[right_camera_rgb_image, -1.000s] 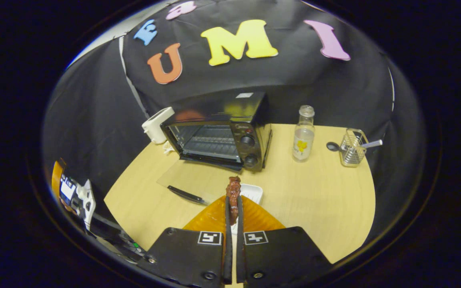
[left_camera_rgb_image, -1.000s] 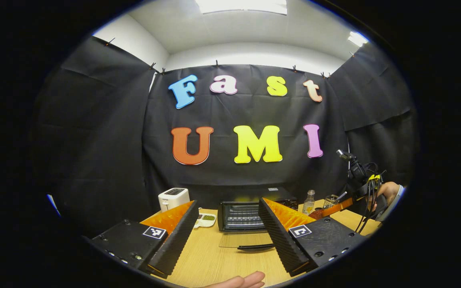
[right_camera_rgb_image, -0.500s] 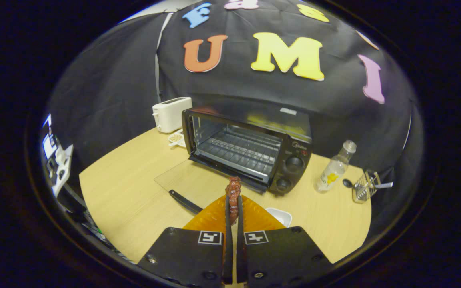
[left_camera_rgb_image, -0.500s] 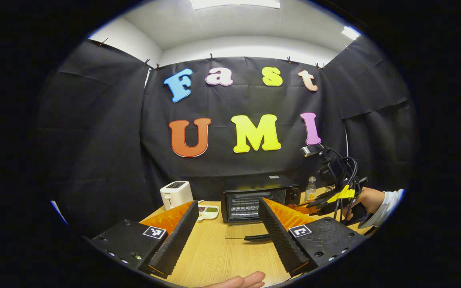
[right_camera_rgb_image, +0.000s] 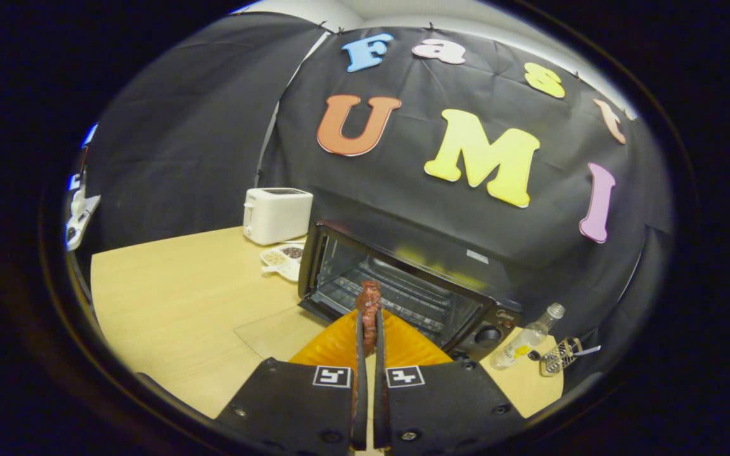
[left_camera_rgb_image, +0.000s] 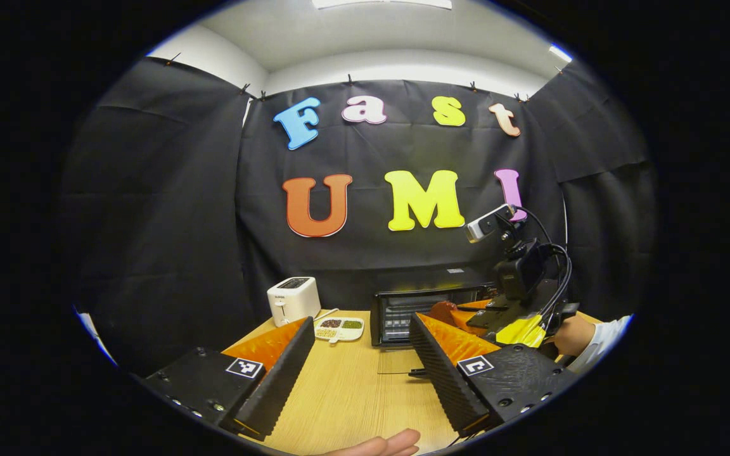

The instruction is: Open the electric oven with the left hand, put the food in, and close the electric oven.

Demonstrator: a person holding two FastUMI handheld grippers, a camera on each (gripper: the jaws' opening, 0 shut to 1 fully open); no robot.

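1. The right gripper [right_camera_rgb_image: 368, 329] pinches a reddish-brown piece of food [right_camera_rgb_image: 369, 304] between both fingers; the food sticks up past the fingertips.
2. In the right gripper view the food is just in front of the oven [right_camera_rgb_image: 403, 288] mouth, in line with the wire rack [right_camera_rgb_image: 416, 301] inside.
3. The oven stands toward the back of the table [right_camera_rgb_image: 168, 297], its glass door [right_camera_rgb_image: 270, 332] folded down flat over the tabletop.
4. Two knobs [right_camera_rgb_image: 482, 335] sit on the oven's right-hand front panel.
5. A white toaster [right_camera_rgb_image: 276, 215] stands at the back edge of the table, left of the oven; a small divided dish [right_camera_rgb_image: 281, 258] lies between them.
6. Right of the oven, near the table's right edge, are a clear bottle [right_camera_rgb_image: 526, 339] and a wire basket [right_camera_rgb_image: 558, 354].
7. The left gripper [left_camera_rgb_image: 362, 361] is spread wide with nothing between its fingers, held over the front part of the table.
8. In the left gripper view the oven [left_camera_rgb_image: 425, 307] lies ahead, door [left_camera_rgb_image: 400, 361] down, with the toaster [left_camera_rgb_image: 293, 300] and dish [left_camera_rgb_image: 338, 326] to its left.
9. There too, the right gripper [left_camera_rgb_image: 460, 311] reaches in from the right at the oven mouth, with the food [left_camera_rgb_image: 442, 310] at its tip and a hand [left_camera_rgb_image: 571, 335] with a white sleeve behind it.
10. A fingertip [left_camera_rgb_image: 397, 440] shows at the bottom edge of the left gripper view.
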